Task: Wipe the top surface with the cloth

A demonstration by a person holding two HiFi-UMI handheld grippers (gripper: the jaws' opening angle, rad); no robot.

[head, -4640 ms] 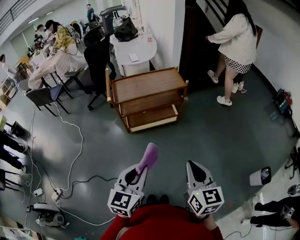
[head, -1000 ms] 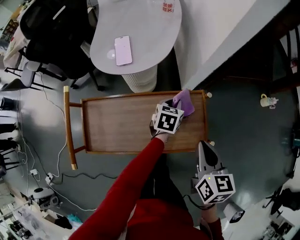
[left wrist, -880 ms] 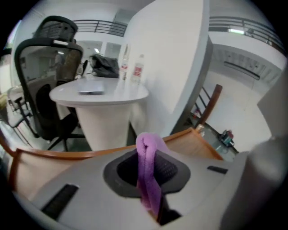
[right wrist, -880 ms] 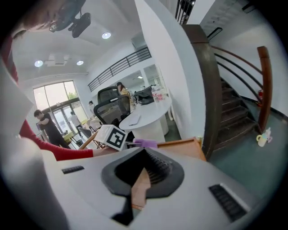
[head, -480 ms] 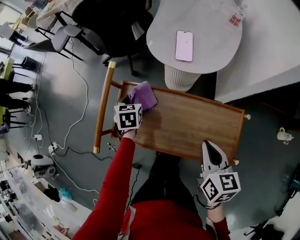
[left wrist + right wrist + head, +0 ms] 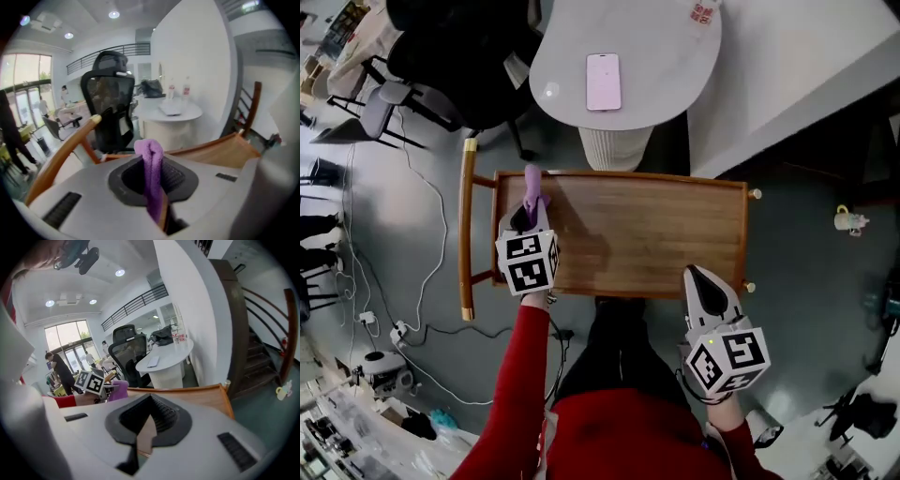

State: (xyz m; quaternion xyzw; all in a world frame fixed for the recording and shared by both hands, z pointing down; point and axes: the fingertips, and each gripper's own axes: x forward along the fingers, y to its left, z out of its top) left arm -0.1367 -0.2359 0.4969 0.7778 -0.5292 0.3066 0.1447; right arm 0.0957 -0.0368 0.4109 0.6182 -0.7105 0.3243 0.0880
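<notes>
Overhead, my left gripper [image 6: 531, 208] holds a purple cloth [image 6: 532, 184] at the far left corner of a wooden cart top [image 6: 656, 234].

Its jaws are clamped on the cloth, which stands bunched between them; I cannot tell whether the cloth touches the wood. My right gripper [image 6: 697, 279] sits at the cart's near right corner, jaws closed together on nothing, taking no part. The wood shows no streaks or dirt, so I cannot say how much is wiped. With the cloth at the left end, I judge the long stretch to the right may be what is left.
</notes>
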